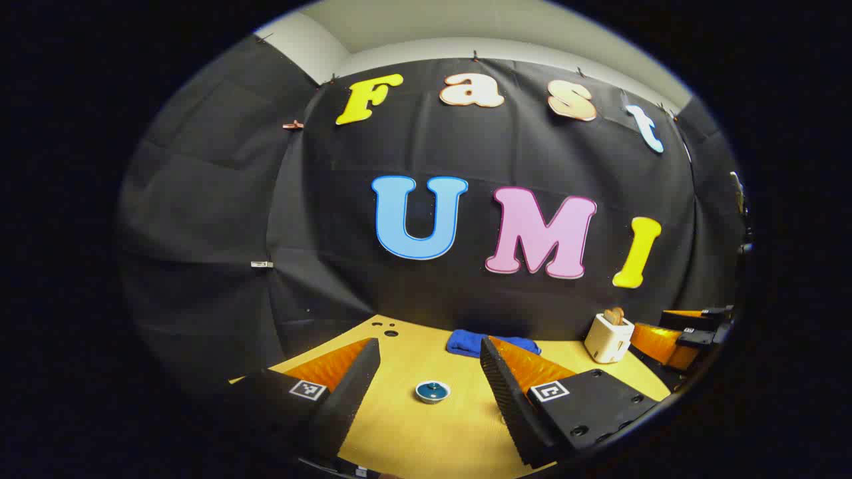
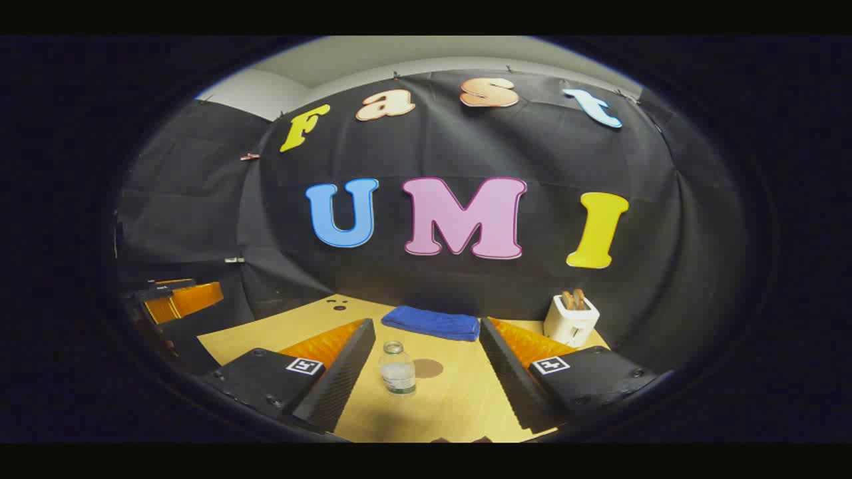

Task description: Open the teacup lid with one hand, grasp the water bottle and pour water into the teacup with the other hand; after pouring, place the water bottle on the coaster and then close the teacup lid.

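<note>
clear water bottle [image 2: 398, 368] upright, uncapped

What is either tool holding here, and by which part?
Nothing. The left tool stands open before the teacup; the right tool stands open before the water bottle.

In the left gripper view the teacup [image 1: 432, 391] sat too small and far off to tell whether its lid was seated flush, and the other gripper [image 1: 692, 330] was cut off by the right edge, so its jaws could not be read. In the right gripper view the coaster [image 2: 428, 367] was partly hidden behind the water bottle [image 2: 397, 368], whose cap and water level were too small to make out. There too, the far gripper [image 2: 174, 301] was clipped at the left edge, its fingertips unseen.
</note>
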Demonstrator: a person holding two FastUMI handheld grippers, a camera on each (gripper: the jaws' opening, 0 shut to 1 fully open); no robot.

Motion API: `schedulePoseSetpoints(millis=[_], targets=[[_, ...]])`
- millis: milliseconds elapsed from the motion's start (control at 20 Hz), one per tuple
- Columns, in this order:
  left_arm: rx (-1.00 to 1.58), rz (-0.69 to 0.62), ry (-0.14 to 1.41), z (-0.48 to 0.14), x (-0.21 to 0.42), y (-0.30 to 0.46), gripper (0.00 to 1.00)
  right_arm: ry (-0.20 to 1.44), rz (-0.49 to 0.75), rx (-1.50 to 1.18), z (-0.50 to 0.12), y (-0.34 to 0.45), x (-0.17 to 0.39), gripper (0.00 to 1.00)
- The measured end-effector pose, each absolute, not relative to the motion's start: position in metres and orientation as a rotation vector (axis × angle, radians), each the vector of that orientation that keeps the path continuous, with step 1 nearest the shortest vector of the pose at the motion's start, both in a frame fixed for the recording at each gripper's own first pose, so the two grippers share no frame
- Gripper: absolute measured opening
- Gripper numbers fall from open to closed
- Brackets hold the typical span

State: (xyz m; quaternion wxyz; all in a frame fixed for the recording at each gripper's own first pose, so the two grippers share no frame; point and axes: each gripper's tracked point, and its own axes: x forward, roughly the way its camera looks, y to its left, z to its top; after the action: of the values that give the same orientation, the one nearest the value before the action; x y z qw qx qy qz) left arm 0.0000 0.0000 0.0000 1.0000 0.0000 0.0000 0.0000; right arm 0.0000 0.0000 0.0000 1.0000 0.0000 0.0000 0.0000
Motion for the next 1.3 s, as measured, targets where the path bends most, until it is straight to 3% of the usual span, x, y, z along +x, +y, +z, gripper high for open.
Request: schedulePoseSetpoints(millis=[300,600,1300], targets=[[0.095,-0.113,0.008,0.008,0.018,-0.014,0.95,0.011,-0.071,0.04,-0.008,0.005,0.006,0.98],[0.098,-0.152,0.01,0.008,0.029,-0.002,0.95,0.044,-0.068,0.016,-0.022,0.029,0.005,0.98],[0.101,-0.238,0.2,-0.083,0.094,0.019,0.95,0.113,-0.079,0.034,-0.058,0.047,0.023,0.98]])
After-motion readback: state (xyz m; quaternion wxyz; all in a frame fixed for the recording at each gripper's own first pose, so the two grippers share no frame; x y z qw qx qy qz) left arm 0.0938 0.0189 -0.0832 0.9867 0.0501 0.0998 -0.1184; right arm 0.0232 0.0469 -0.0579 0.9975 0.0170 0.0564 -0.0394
